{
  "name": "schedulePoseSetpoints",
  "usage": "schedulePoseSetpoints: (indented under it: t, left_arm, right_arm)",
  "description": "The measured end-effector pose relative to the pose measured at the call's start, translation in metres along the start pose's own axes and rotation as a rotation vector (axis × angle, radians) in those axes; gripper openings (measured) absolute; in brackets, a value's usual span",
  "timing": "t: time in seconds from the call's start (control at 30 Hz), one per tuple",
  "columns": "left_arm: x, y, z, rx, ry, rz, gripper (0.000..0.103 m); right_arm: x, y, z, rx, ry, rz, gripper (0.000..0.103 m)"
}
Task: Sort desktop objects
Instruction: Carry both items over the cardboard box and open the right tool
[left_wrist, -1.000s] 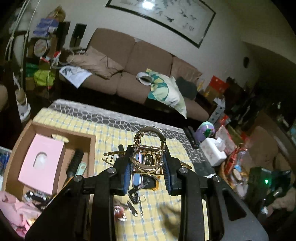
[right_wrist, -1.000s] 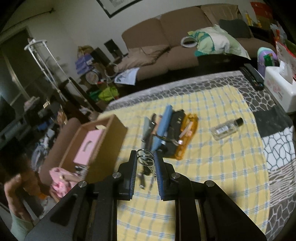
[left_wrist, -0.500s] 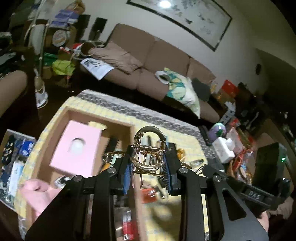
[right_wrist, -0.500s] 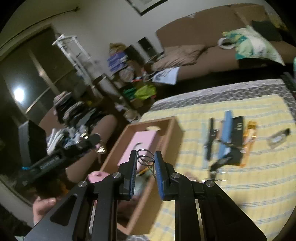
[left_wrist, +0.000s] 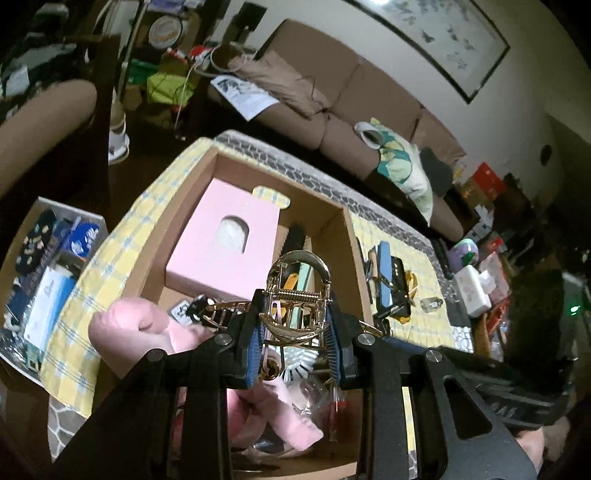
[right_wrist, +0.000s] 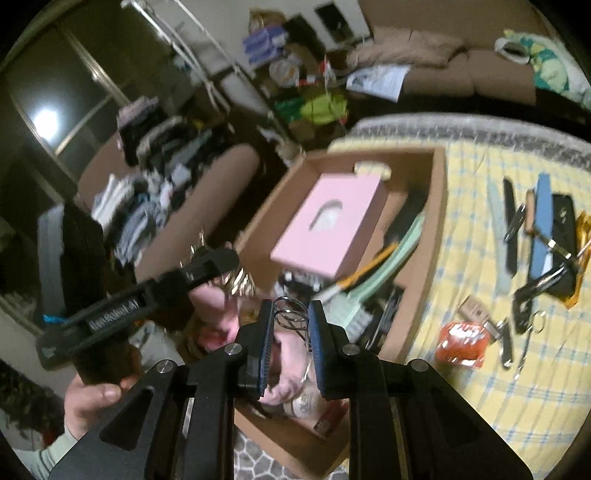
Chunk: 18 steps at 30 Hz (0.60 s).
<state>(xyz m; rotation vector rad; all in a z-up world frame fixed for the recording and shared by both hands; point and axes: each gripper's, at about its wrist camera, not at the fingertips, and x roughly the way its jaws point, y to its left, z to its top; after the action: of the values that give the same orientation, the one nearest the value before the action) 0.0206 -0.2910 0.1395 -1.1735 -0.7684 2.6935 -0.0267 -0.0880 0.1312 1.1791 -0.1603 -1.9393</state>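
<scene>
My left gripper (left_wrist: 295, 332) is shut on a gold hair claw clip (left_wrist: 297, 295) and holds it over the near half of the open cardboard box (left_wrist: 347, 236). My right gripper (right_wrist: 291, 321) is shut on a small metal wire clip (right_wrist: 291, 319) and hangs over the same box (right_wrist: 439, 206) near its front. The box holds a pink carton (left_wrist: 225, 243), a pink soft toy (left_wrist: 129, 328), a brush and small items. The left gripper also shows in the right wrist view (right_wrist: 221, 258), left of the box.
On the yellow checked cloth (right_wrist: 480, 387) right of the box lie a blue case (right_wrist: 541, 225), a black case, scissors, tweezers and a red packet (right_wrist: 461, 343). A small clear bottle (left_wrist: 430, 303) and a white tissue box (left_wrist: 474, 291) lie further right. A sofa stands behind.
Both grippers have moved left from above the cloth to above the cardboard box, each still holding its clip.
</scene>
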Motion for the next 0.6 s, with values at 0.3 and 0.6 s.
schedulePoseSetpoints:
  t: [0.3,0.6]
  left_arm:
    - [0.008,-0.002,-0.009,-0.025,0.039,-0.058,0.027]
    - [0.014,-0.008,-0.008,-0.052,0.027,-0.073,0.027]
  right_arm:
    - [0.028,-0.020,-0.002,0.087,0.060,0.007,0.025]
    - [-0.007,-0.027,0.012,0.107,-0.094,-0.053,0.059]
